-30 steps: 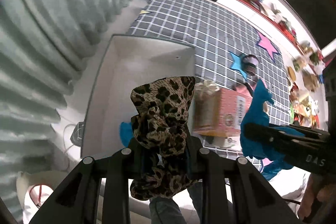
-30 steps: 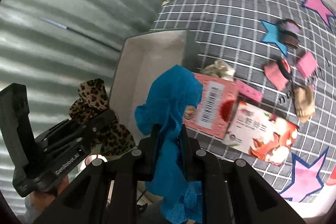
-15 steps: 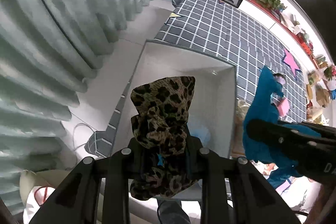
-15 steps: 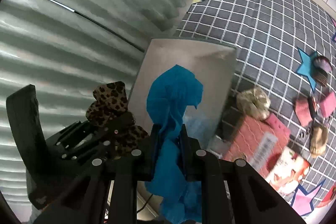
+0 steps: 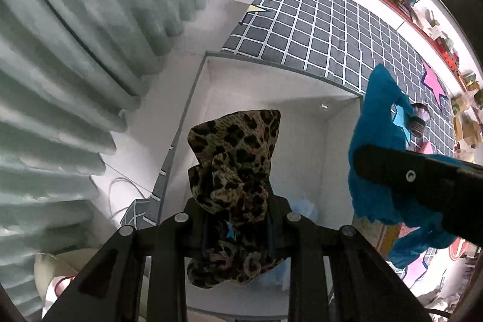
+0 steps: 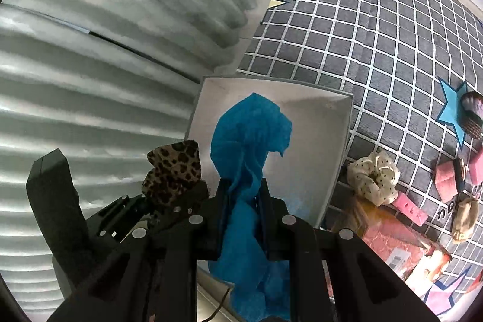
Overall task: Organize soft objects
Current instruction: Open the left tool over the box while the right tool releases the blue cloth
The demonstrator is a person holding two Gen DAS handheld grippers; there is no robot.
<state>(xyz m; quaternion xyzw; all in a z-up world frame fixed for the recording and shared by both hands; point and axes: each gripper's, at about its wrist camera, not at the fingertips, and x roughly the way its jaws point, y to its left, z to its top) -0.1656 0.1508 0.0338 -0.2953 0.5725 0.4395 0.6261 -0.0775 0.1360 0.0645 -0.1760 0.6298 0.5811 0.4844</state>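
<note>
On the far left hang pale grey-green pleated curtains [image 5: 75,56]. Next comes the left gripper [image 5: 237,219], black w/ two fingers, pointing almost straight down over the white open box w/ a grey rim [image 5: 338,141]. Its jaws are only a little way apart & squeeze a scrunched brown leopard-spot cloth scrunchie [image 5: 234,168], which pokes up past the fingertips & also hangs down behind them, right above the inside of the box. A bit of light blue soft stuff [image 5: 302,205] lies in the box below. To the right, the right gripper [image 6: 243,198] leans down too, less steep, beside the left one & near the box's right wall. Its jaws are closed tight on a bright blue crinkly cloth [image 6: 249,138], which stands up past the tips & droops under them, over the box. Right of the box, on the grey rug w/ white squares [image 6: 377,35], lie a cream scrunchie w/ black dots [image 6: 372,178], a pink-red flat packet [image 6: 395,240], a small tan scrunchie [image 6: 466,218] & other pink bits further right.
</note>
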